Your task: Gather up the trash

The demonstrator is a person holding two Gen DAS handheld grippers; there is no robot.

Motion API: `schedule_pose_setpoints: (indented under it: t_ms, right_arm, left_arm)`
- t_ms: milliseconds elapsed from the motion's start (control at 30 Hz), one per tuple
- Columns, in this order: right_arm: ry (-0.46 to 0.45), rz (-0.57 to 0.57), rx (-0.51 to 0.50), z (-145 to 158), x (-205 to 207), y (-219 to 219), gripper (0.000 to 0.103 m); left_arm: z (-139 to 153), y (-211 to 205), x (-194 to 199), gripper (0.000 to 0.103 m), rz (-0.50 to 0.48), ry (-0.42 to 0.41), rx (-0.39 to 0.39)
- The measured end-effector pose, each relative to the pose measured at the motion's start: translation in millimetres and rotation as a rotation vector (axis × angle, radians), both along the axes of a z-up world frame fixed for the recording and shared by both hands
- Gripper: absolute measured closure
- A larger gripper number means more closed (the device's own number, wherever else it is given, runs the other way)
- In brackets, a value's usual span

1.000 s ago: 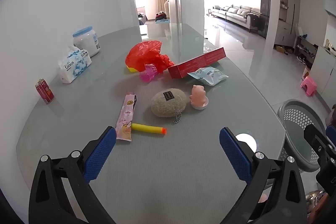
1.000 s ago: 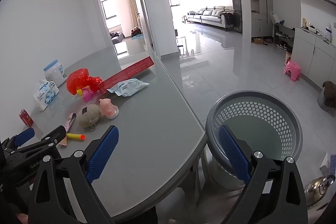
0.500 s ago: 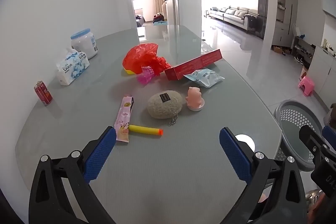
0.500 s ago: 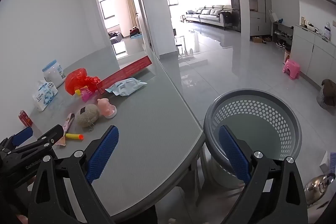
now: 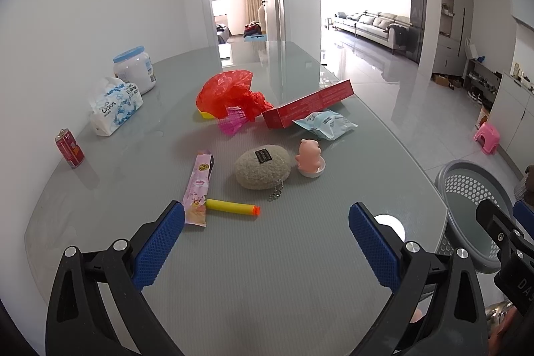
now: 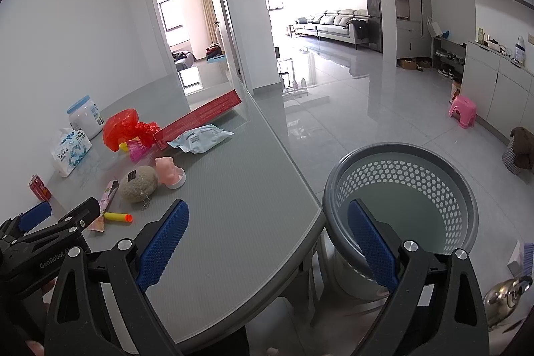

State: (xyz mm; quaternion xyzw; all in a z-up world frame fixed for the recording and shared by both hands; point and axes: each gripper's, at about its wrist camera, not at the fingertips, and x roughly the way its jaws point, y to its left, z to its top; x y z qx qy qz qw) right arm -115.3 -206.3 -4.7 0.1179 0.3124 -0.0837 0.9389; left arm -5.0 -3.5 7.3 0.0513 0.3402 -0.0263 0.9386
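Left gripper jaws wide apart, empty, hovering over the near part of the table. Right gripper also spread, empty, straddling the table edge and the gray basket standing on the floor just beside the table. Just ahead of the left gripper: pink wrapper touching a yellow foam dart. Farther out: fuzzy pouch, pink figurine, pale blue packet, red box, red plastic bag. Red can, tissue pack, white jar near the wall.
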Motion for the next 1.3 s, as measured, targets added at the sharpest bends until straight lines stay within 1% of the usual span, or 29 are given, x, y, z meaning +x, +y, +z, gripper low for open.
schedule_pose_setpoints:
  t_ms: [1033,1300]
  right_arm:
    - [-0.001,-0.001,-0.006,-0.9,-1.6,1.9,0.011]
    - [0.002,-0.006,-0.012,0.7,-4.2,-3.4,0.011]
  left_arm:
    - [0.1,1.7,0.2,0.006,-0.001,-0.001,-0.002]
    - [-1.7,2.4,0.1,0.006,-0.002,0.002,0.0]
